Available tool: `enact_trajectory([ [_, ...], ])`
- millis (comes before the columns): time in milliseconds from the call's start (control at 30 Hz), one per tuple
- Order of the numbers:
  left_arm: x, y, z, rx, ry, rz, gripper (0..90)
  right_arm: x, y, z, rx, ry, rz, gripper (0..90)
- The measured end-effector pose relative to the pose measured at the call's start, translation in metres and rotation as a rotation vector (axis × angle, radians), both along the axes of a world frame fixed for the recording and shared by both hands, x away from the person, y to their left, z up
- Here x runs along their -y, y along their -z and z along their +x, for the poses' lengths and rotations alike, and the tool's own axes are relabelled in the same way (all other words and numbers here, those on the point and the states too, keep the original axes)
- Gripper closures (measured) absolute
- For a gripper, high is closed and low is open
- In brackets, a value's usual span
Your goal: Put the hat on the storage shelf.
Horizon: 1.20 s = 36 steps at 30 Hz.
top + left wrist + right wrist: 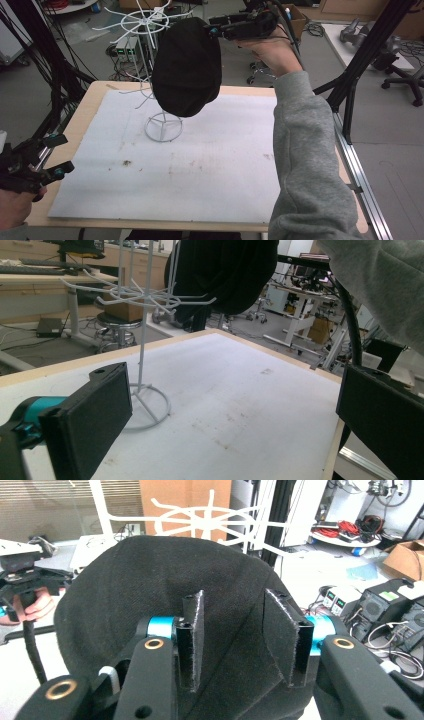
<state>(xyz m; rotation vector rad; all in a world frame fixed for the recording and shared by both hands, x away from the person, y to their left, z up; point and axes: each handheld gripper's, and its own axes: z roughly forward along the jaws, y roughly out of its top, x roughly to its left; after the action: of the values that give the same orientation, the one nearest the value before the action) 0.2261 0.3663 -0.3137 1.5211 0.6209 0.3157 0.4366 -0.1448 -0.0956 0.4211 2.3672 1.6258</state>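
The black cap (186,67) hangs in the air above the far half of the surface (210,165), pinched at its upper edge by the right hand-held gripper (212,31), which reaches in from the right at the height of the white wire rack's (162,125) upper ring of hooks. The cap hangs in front of that rack and hides most of its pole in the high view; the hooks fan out just behind and to the left of it, and the round wire foot stands on the white sheet below. The grey sleeve (305,165) crosses the right side of the surface. The left hand-held gripper (47,157) waits low at the near left corner, well apart from cap and rack, its jaws spread with nothing between them. The right gripper view gives what the high view cannot: the two black pads (192,640) closed into the dark cloth, a fold of the cap (150,605) bunched between them, the white hooks (210,517) rising just past its top edge, and the left hand (35,605) with its gripper far off. The left gripper view looks across the stained sheet (240,405) from below, showing the rack's foot (150,410), its lower hooks, and the cap's (225,270) underside hanging clear of the surface.
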Motion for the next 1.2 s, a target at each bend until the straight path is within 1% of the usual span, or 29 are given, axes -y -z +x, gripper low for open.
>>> enact_trajectory([
  [167, 0.001, 0.000, -0.001, 0.001, 0.001, 0.001, 1.7, 0.002, -0.002, -0.003, -0.002, 0.000, 0.008, 56.0],
  [367, 0.001, -0.002, -0.002, 0.007, 0.002, 0.000, 1.8, 0.003, -0.002, -0.007, -0.012, 0.013, 0.011, 30.3],
  [400, 0.001, -0.002, -0.002, 0.007, 0.003, 0.002, 1.8, 0.003, -0.002, -0.008, -0.010, 0.010, 0.014, 27.8],
  [467, 0.002, -0.002, -0.002, 0.004, 0.005, 0.003, 1.8, 0.003, -0.002, -0.010, -0.005, 0.016, 0.011, 17.2],
  [533, 0.003, -0.002, -0.002, 0.003, 0.006, 0.003, 1.8, 0.002, -0.002, -0.011, -0.001, 0.026, 0.006, 10.9],
  [567, 0.003, -0.002, -0.002, 0.004, 0.007, 0.005, 1.8, 0.002, -0.001, -0.012, 0.001, 0.028, 0.006, 10.8],
  [633, 0.003, -0.002, -0.002, 0.006, 0.008, 0.006, 1.7, 0.003, -0.001, -0.012, -0.008, 0.008, 0.017, 10.3],
  [700, 0.003, -0.002, -0.001, 0.005, 0.008, 0.005, 1.8, 0.004, -0.002, -0.012, -0.010, 0.007, 0.031, 9.7],
  [800, 0.003, -0.002, -0.002, 0.004, 0.007, 0.003, 1.8, 0.004, -0.002, -0.013, -0.014, 0.011, 0.035, 9.7],
  [933, 0.002, -0.003, -0.002, 0.007, 0.004, 0.004, 1.8, 0.006, -0.001, -0.014, -0.019, 0.021, 0.017, 9.7],
  [1000, 0.001, -0.003, -0.003, 0.013, 0.004, 0.004, 1.8, 0.007, -0.001, -0.017, -0.014, 0.029, 0.021, 9.7],
  [1033, 0.002, -0.004, -0.003, 0.014, 0.003, 0.000, 1.8, 0.009, -0.001, -0.019, -0.009, 0.025, 0.028, 9.7],
  [1133, 0.002, -0.004, -0.004, 0.016, 0.005, 0.002, 1.8, 0.012, 0.002, -0.025, -0.012, 0.025, 0.025, 9.7],
  [1200, 0.003, -0.005, -0.004, 0.016, 0.008, 0.004, 1.8, 0.014, 0.006, -0.029, -0.015, 0.003, 0.017, 9.7],
])
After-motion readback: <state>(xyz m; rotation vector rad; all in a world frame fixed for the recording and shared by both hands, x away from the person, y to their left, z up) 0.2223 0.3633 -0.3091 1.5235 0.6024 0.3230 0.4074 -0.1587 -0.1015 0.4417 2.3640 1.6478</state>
